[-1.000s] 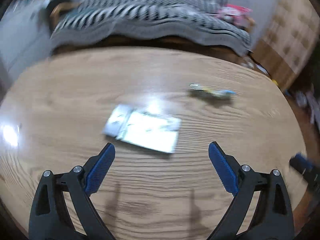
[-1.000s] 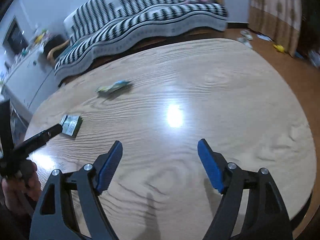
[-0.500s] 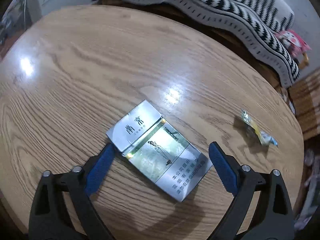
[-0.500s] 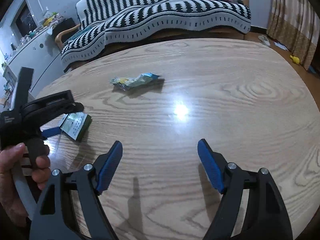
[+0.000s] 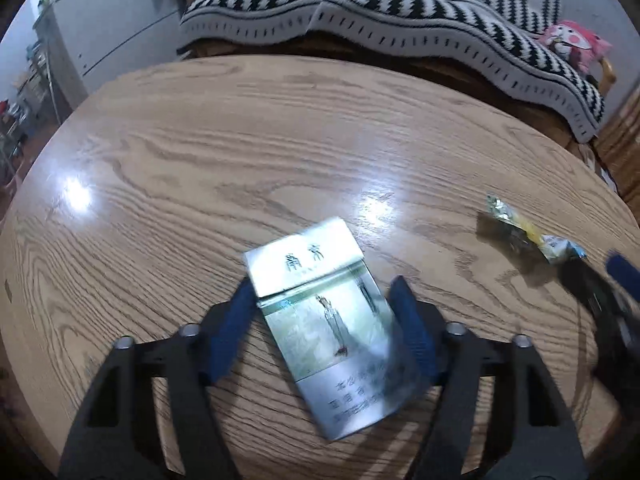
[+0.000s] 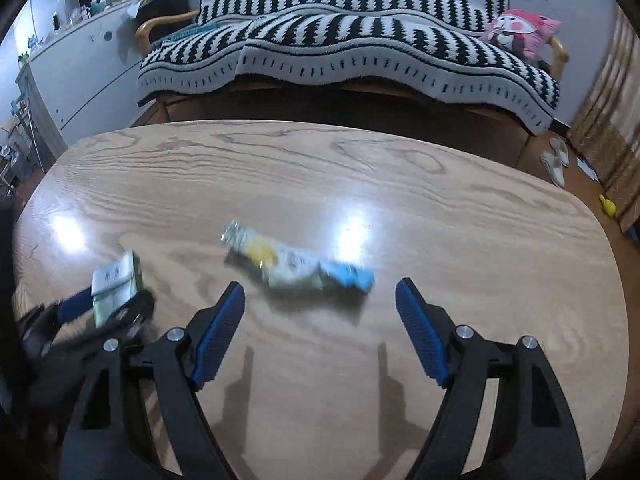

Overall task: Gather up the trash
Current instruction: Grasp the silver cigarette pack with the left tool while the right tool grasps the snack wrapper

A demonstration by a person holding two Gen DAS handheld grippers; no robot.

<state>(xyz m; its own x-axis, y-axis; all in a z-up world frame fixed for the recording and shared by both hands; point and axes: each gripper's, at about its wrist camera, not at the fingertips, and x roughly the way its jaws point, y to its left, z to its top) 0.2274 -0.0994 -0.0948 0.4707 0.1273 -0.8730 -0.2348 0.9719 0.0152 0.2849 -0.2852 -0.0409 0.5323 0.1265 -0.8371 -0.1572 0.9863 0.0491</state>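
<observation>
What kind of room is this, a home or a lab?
Most likely a home living room: a sofa draped in a black-and-white throw, a pink plush toy on it, and a low wooden table in front.

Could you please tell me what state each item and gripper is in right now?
Cigarette pack: lying flat on the table, lid shut, between the left jaws.
Snack wrapper: crumpled, lying on the table, untouched.
Left gripper: jaws closing around the pack.
Right gripper: open, empty, just short of the wrapper.
</observation>
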